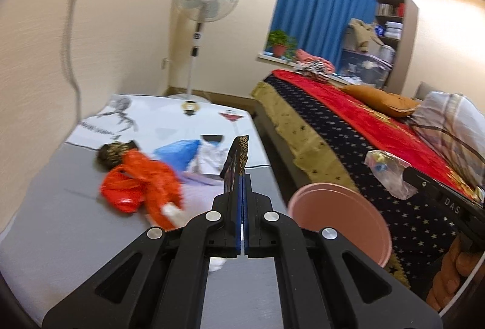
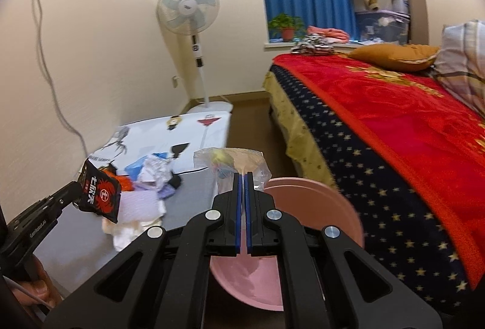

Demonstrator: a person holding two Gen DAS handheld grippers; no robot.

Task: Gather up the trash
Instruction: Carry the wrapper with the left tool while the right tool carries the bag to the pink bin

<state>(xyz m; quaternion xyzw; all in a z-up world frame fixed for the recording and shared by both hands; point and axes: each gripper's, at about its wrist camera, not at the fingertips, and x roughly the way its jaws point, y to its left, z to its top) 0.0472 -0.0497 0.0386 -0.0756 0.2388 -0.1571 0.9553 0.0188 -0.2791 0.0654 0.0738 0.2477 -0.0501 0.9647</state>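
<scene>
Both carrying: left hand-held gripper (image 1: 242, 177) clamped on black snack wrapper (image 1: 238, 159), right hand-held gripper (image 2: 242, 177) on clear plastic bag (image 2: 230, 162), next releasing over pink bin (image 2: 303, 201).

The round pink plastic bin (image 2: 318, 207) is placed on the floor between the low grey table (image 2: 194, 192) on its left and the red-blanketed bed (image 2: 394, 122) on its right. The white pedestal fan (image 2: 188, 7) is stationed beyond the bin, behind the table.

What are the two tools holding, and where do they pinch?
Left tool pinches the black snack packet by its bottom edge. Right tool pinches the clear plastic bag low down.
</scene>
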